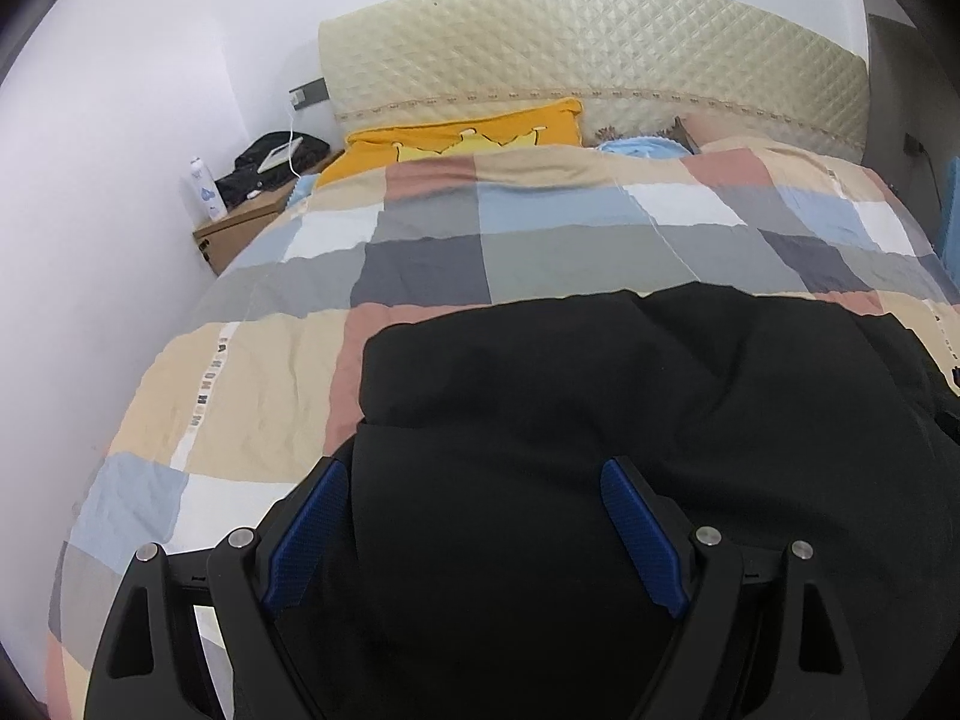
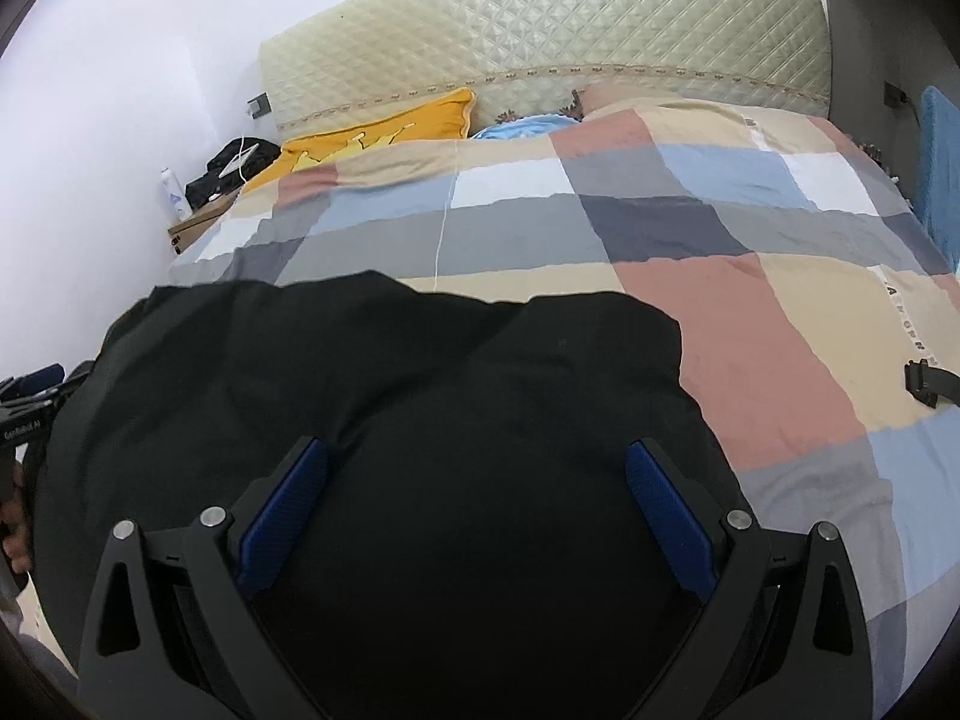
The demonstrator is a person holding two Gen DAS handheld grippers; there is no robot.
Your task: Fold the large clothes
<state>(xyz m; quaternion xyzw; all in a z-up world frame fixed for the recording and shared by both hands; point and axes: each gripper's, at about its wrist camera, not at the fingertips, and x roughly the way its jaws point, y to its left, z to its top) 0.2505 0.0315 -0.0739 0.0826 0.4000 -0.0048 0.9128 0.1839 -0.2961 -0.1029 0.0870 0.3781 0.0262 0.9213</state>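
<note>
A large black garment (image 1: 630,396) lies spread on the checked bedspread (image 1: 252,384), partly folded with a doubled layer at its near edge. My left gripper (image 1: 474,474) is open, its blue pads (image 1: 312,534) wide apart over the garment's near left part. My right gripper (image 2: 477,456) is open too, pads (image 2: 666,516) apart over the garment (image 2: 420,372) near its right side. The left gripper also shows at the left edge of the right wrist view (image 2: 36,396). Neither gripper holds cloth.
The bed has a quilted cream headboard (image 1: 594,54), an orange pillow (image 1: 468,132) and a blue pillow (image 1: 642,147). A wooden nightstand (image 1: 240,228) at the left carries a bottle (image 1: 207,189) and a black bag (image 1: 276,162). A black strap (image 2: 930,381) lies at the right.
</note>
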